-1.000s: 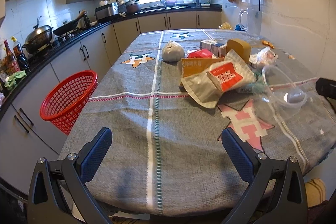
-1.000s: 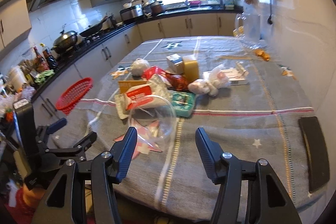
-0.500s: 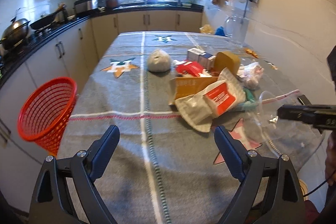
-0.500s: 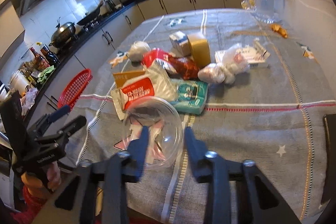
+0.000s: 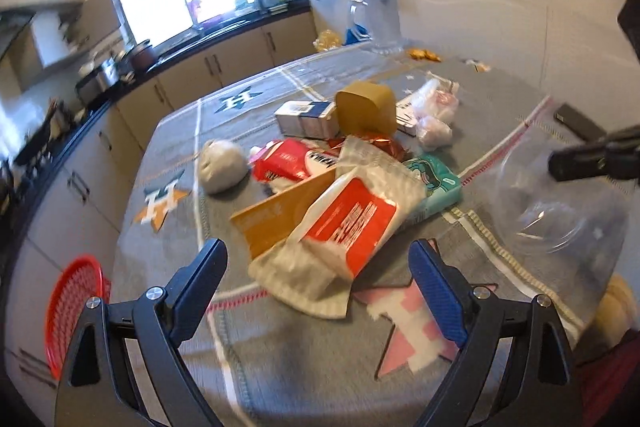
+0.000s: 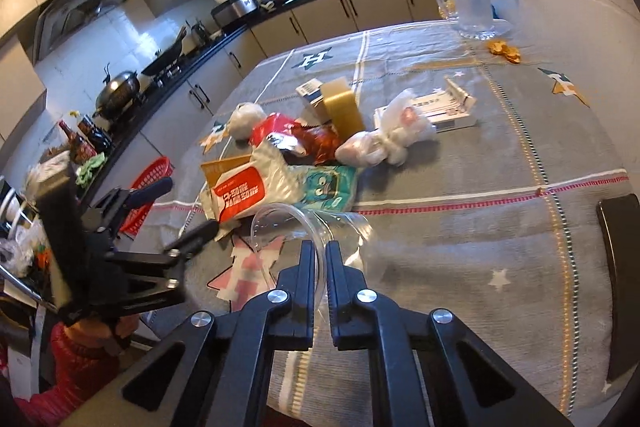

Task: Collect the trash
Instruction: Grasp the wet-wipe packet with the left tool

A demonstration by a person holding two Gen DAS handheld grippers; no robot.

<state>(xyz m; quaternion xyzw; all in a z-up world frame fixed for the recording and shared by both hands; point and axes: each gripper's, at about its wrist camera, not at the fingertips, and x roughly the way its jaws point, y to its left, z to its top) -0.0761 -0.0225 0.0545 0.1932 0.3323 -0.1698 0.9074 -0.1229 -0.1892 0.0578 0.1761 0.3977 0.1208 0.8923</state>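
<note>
The right gripper (image 6: pixel 319 253) clamps the rim of a clear plastic cup (image 6: pixel 320 227) lying on its side at the near edge of the table (image 6: pixel 500 227) (beside a heap of wrappers (image 5: pixel 348 223)); the left gripper (image 5: pixel 316 267) hovers spread, empty.

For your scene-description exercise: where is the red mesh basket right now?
In the left wrist view the red mesh basket sits at the lower left, off the table beside the cabinets; the right wrist view shows it behind the left gripper.
</note>
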